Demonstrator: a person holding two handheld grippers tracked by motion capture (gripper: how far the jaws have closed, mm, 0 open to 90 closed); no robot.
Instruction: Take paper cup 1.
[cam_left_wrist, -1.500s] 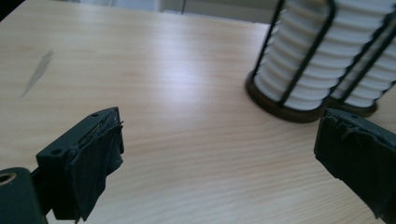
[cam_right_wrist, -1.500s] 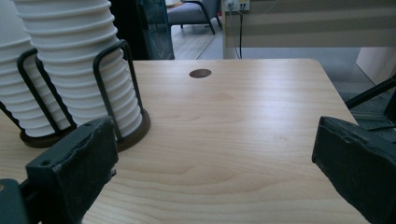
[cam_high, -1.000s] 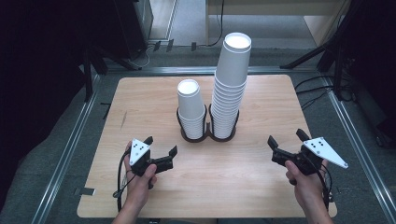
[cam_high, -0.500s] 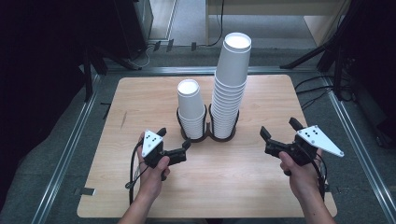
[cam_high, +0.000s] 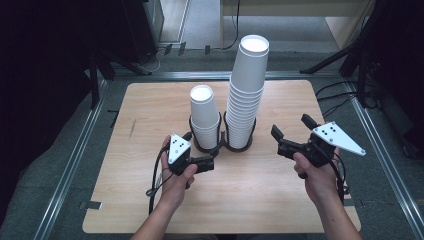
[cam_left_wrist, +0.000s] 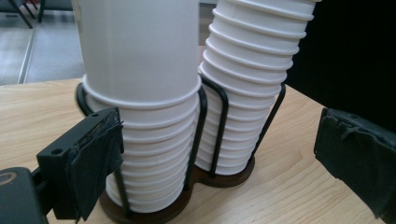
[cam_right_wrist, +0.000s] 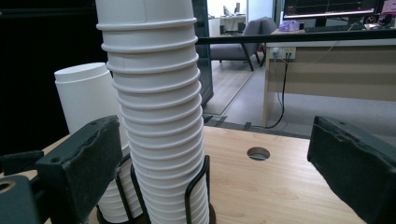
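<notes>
A black wire holder (cam_high: 223, 146) at mid-table keeps two stacks of upturned white paper cups: a short stack (cam_high: 204, 114) on the left and a tall stack (cam_high: 247, 92) on the right. My left gripper (cam_high: 202, 145) is open at the holder's front left. In the left gripper view (cam_left_wrist: 224, 163) one pad (cam_left_wrist: 95, 163) sits just beside the short stack's (cam_left_wrist: 140, 70) lower cups, with the tall stack (cam_left_wrist: 254, 70) behind. My right gripper (cam_high: 292, 127) hangs open to the right of the tall stack (cam_right_wrist: 154, 93), apart from it. Its jaws have just been closing slightly with nothing between them.
The wooden table (cam_high: 150, 105) has a small round hole (cam_right_wrist: 258, 153) behind the holder (cam_right_wrist: 195, 186). Metal rails (cam_high: 70, 165) frame the table on both sides. Dark equipment stands at the left, and a desk (cam_right_wrist: 327, 70) shows far off.
Both hands have come in toward the cup holder. The left gripper moved right and forward up to its base. The right gripper moved left and rose a little.
</notes>
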